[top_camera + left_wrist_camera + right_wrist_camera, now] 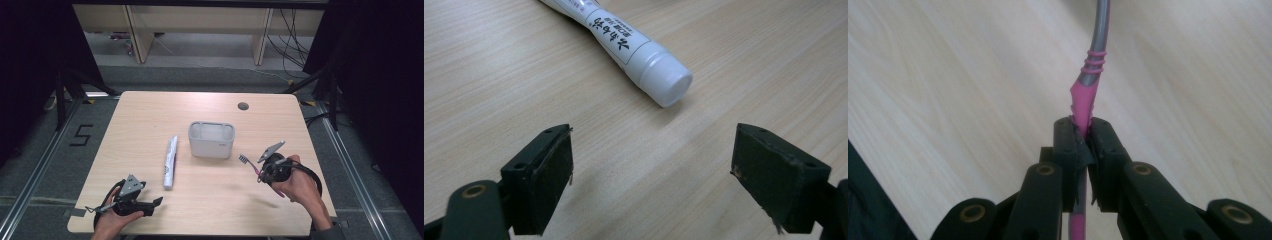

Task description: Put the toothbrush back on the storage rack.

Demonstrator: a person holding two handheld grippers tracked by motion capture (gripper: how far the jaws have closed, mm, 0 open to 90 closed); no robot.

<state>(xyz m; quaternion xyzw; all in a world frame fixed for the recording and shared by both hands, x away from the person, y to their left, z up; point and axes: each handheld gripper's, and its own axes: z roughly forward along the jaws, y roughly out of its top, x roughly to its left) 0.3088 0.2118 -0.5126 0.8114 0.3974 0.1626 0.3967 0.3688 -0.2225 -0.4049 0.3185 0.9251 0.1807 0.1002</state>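
The toothbrush (1087, 85) looked light and stiff, a slim handle likely to swivel if pinched at one point — so the thicker pink grip was the sensible place to hold it, and that was where the right claw (1083, 135) was pressed together on it. The handle ran from pink at the grip to grey toward the neck, with thin pink rings where the colours met; in the high view its bristled head (243, 159) pointed up and left, off the surface (150, 115), near the grey cup (211, 139). The left claw (651, 170) stood spread and empty just short of the capped end of a white tube (644, 60) — smooth, round, probably apt to roll.
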